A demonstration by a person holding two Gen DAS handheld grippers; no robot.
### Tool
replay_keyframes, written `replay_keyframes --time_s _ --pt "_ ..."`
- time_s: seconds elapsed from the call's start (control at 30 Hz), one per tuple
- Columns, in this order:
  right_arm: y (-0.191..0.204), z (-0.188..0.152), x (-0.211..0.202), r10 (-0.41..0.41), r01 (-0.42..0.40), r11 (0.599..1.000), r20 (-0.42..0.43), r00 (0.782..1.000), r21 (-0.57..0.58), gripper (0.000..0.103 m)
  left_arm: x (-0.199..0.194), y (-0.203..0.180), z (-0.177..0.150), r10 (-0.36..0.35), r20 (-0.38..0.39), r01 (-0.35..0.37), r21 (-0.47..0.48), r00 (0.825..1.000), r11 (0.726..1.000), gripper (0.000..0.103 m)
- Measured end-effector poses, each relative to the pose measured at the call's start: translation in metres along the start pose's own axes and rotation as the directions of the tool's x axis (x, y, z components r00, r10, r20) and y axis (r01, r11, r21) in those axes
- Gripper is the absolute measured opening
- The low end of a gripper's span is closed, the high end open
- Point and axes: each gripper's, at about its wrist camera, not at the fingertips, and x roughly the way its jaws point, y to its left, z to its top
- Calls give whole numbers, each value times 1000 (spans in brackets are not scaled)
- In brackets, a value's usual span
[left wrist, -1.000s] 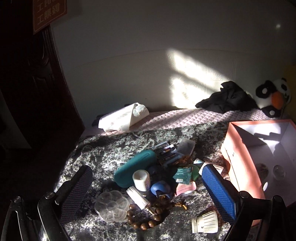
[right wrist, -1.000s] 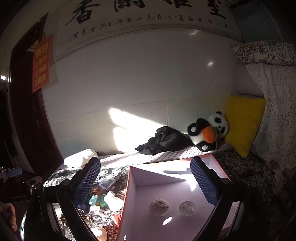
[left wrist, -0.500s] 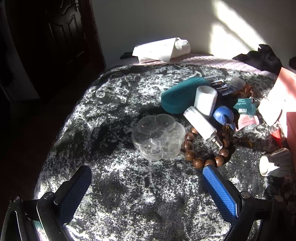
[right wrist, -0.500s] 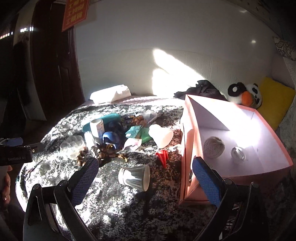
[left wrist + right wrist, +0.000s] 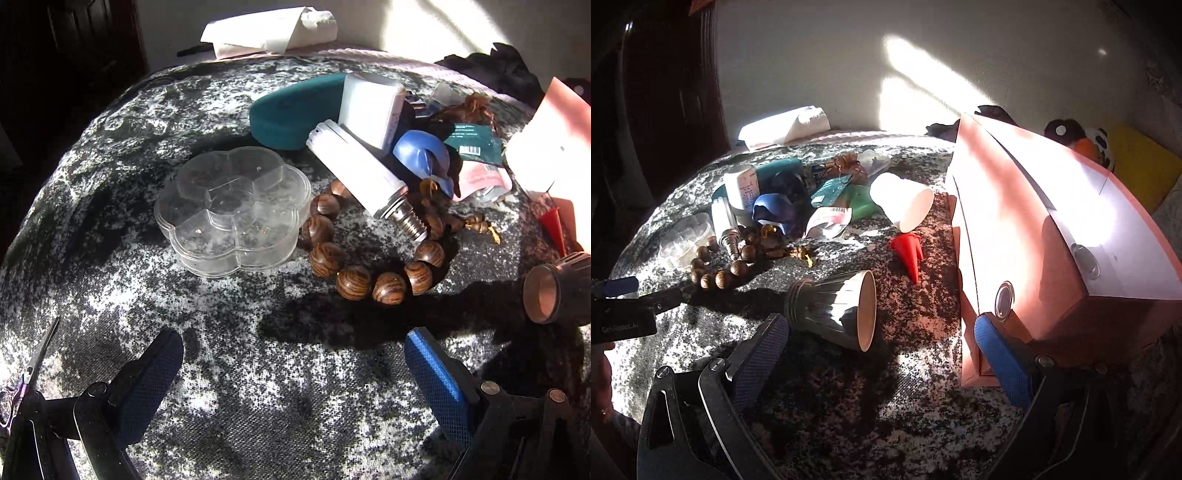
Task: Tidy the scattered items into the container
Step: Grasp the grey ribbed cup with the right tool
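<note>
Little is tidied: the pile (image 5: 783, 206) at left remains outside the box (image 5: 1052, 229); both grippers (image 5: 291, 369) (image 5: 879, 354) are spread, empty.

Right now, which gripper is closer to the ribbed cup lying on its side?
Right. The right gripper sits just short of the ribbed cup, its left finger almost touching it. The left gripper faces the bead bracelet, with the cup off at its right edge.

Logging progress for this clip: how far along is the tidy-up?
Early. Done: the pink box seems to hold a couple of small clear round things, nothing else visible. In hand: nothing; left gripper and right gripper are both open and empty, the right nearest the ribbed cup. Left: flower-shaped clear case, bead bracelet, bulb, red cone, white cup.
</note>
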Motion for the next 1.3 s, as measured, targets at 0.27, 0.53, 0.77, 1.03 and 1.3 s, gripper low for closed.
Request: replay_keyframes --time_s 0.27,0.53,0.77,1.03,1.3 --pt "6 1 9 16 -16 1000 -18 1000 -24 101 12 -8 10 -119 11 120 -94 993 988 94" --pt "1 1 13 10 -10 1000 -23 1000 -18 101 32 -17 13 -107 -5 106 -118 994 987 93" --pt "7 0 26 11 -12 1000 -46 999 -27 101 40 -20 19 -78 10 79 -109 997 991 93" --pt "17 -1 35 -29 27 998 -47 998 -51 103 50 -40 19 23 42 -24 23 999 999 90" --pt "19 -2 37 -50 47 997 -44 998 -63 103 42 -38 24 -39 51 37 41 998 998 40"
